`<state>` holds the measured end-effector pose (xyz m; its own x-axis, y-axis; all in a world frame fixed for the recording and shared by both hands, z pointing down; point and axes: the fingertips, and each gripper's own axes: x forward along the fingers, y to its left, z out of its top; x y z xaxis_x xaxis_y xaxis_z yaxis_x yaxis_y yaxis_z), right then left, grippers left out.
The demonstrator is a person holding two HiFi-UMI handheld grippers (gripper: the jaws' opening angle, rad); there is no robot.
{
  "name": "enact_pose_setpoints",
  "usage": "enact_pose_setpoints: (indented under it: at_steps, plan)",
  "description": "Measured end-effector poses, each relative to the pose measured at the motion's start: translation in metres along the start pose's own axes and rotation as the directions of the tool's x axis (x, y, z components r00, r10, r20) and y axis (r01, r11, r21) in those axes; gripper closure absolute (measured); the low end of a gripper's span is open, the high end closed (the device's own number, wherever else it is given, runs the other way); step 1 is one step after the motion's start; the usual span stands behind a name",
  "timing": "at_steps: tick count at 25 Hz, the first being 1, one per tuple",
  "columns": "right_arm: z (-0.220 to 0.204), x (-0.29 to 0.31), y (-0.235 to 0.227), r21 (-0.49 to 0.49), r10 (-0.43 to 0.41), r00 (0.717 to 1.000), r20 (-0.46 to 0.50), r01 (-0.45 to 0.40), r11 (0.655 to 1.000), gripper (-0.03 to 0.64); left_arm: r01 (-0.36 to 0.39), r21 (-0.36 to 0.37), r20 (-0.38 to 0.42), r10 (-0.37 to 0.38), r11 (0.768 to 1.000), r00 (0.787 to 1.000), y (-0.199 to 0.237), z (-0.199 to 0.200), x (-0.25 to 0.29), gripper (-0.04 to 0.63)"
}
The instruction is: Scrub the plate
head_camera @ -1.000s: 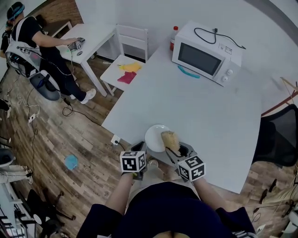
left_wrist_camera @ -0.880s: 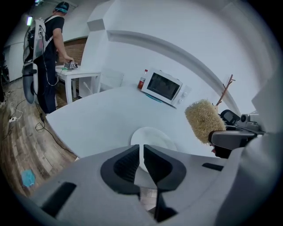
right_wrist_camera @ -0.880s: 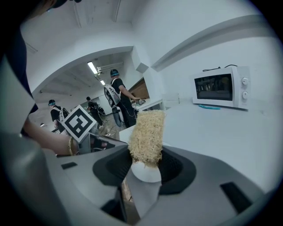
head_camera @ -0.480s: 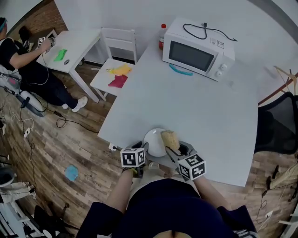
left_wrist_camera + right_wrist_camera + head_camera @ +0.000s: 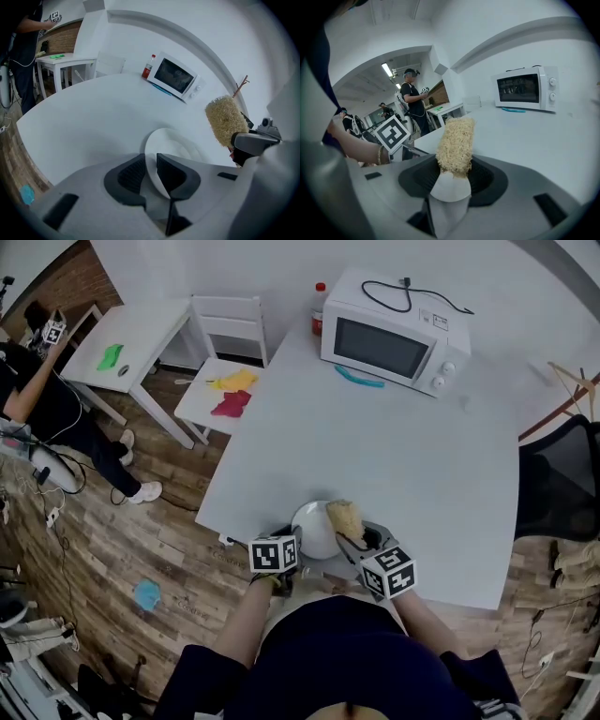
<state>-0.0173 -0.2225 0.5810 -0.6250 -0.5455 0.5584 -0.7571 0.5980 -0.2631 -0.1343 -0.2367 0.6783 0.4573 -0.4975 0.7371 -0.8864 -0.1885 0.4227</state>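
- at the near edge of the white table sits a round white plate.
- left gripper: jaws have just been closing and now pinch the plate's near rim.
- right gripper clamps a straw-coloured fibrous scrubber, which stands over the plate's right rim.
- white microwave stands at the table's far end, door shut.

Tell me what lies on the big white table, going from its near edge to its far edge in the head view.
plate → teal curved object → microwave. The scrubber overlaps the plate and the red-capped bottle stands level with the microwave, so both are left out.
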Motion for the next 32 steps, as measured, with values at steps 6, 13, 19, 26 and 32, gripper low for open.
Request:
enact_pose_setpoints:
  at_steps: [6,13,19,26,32]
  plan:
    - [-0.015,0.016,-0.002,-0.086,-0.016,0.998,-0.063,0.01,0.996,0.443,0.012,-0.009,0.025,-0.012,1.0,1.0,-0.002,0.006,-0.006,0.52]
    - [-0.021,0.047,-0.014,-0.173,-0.035,0.991,-0.129,0.013,0.985,0.443,0.035,0.015,0.074,-0.036,0.999,0.997,-0.013,0.021,-0.018,0.54]
    - [-0.029,0.061,-0.018,-0.197,-0.047,0.984,-0.17,0.013,0.98,0.443,0.04,0.028,0.088,-0.042,0.999,0.995,-0.017,0.025,-0.025,0.543]
    - [-0.035,0.065,0.01,-0.221,0.045,0.982,-0.181,-0.086,0.971,0.445,0.025,0.031,0.098,-0.028,0.999,0.995,-0.013,0.027,-0.027,0.543]
    - [-0.048,0.057,0.042,-0.245,0.139,0.967,-0.213,-0.19,0.951,0.445,0.004,0.029,0.113,-0.007,1.0,0.994,-0.01,0.03,-0.026,0.545]
